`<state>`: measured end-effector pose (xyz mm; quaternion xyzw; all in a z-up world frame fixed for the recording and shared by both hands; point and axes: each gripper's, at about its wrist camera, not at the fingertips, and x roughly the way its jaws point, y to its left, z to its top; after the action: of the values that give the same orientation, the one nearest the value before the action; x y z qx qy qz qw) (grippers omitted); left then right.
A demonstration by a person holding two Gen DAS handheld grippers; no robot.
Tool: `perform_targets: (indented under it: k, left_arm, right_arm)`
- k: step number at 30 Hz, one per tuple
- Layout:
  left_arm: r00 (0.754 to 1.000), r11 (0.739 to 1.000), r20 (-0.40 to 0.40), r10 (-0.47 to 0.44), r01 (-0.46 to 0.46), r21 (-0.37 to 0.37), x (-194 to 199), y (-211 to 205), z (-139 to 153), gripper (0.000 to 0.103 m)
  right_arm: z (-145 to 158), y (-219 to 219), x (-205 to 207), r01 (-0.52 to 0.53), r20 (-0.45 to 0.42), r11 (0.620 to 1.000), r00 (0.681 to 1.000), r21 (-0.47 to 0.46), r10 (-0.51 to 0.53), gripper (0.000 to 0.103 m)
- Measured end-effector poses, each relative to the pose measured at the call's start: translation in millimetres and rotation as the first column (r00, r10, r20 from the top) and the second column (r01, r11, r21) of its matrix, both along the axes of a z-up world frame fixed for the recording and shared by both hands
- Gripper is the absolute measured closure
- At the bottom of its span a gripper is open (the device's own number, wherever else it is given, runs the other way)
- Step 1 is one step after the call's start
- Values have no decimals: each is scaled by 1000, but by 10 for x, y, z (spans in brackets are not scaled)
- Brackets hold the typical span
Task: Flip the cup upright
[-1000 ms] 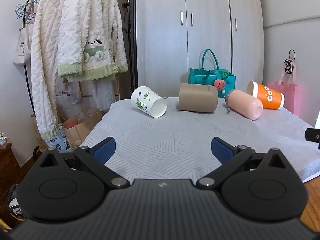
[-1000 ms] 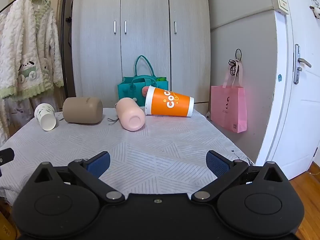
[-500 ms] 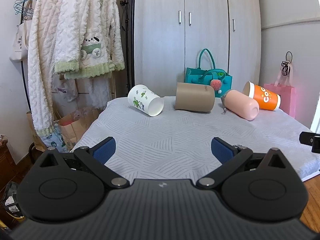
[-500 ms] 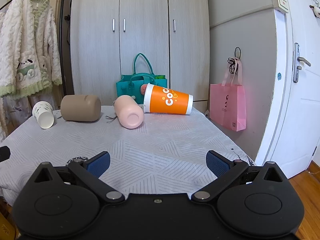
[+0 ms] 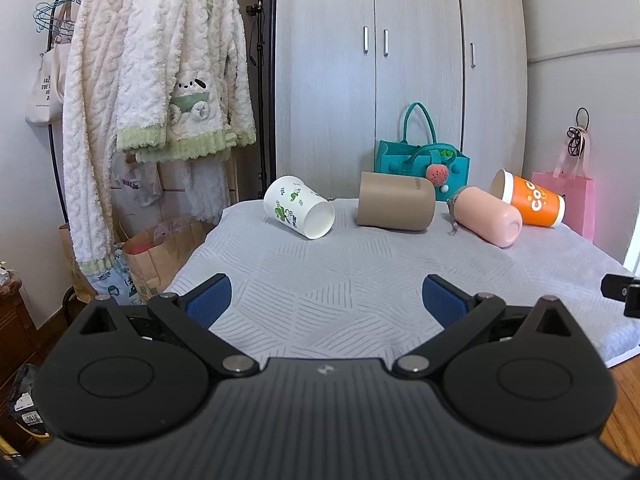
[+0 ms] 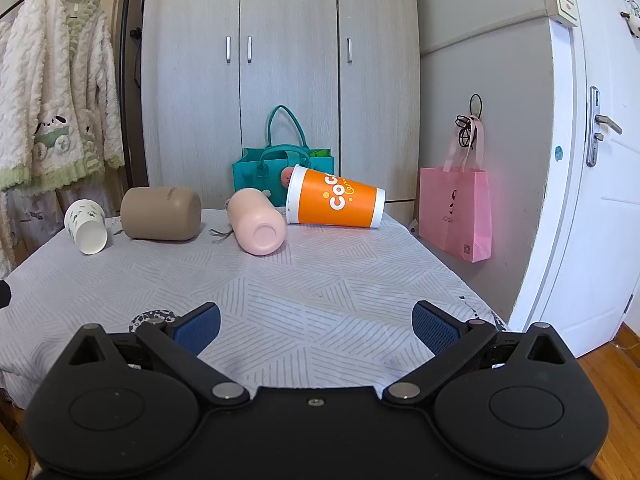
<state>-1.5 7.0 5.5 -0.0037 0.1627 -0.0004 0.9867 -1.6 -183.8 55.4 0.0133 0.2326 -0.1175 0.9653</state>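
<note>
Several cups lie on their sides along the far part of the table (image 5: pixel 360 276): a white cup with green print (image 5: pixel 298 206) (image 6: pixel 87 227), a tan cup (image 5: pixel 395 207) (image 6: pixel 161 213), a pink cup (image 5: pixel 486 221) (image 6: pixel 257 221) and an orange cup (image 5: pixel 528 198) (image 6: pixel 335 197). My left gripper (image 5: pixel 326 300) is open and empty over the near table edge. My right gripper (image 6: pixel 316 326) is open and empty near the front edge, well short of the cups.
A teal bag (image 5: pixel 422 160) stands behind the cups. A pink bag (image 6: pixel 456 208) hangs at the right by a white door (image 6: pixel 600 160). Robes hang on a rack (image 5: pixel 160 80) at the left, with paper bags (image 5: pixel 156 252) below. A small patterned disc (image 6: pixel 154 316) lies by my right gripper.
Both grippers have moved slightly forward toward the table and the cups look a little larger. Both stay open. The cups have not moved.
</note>
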Motion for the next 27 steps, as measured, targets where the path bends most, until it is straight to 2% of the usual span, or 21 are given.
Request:
perform_targets:
  k: [27]
  left_arm:
    - [1000, 1000, -10, 1, -1, 0, -52, 42, -1, 0]
  right_arm:
    - [-35, 29, 33, -3, -22, 1000, 1000, -11, 3, 0]
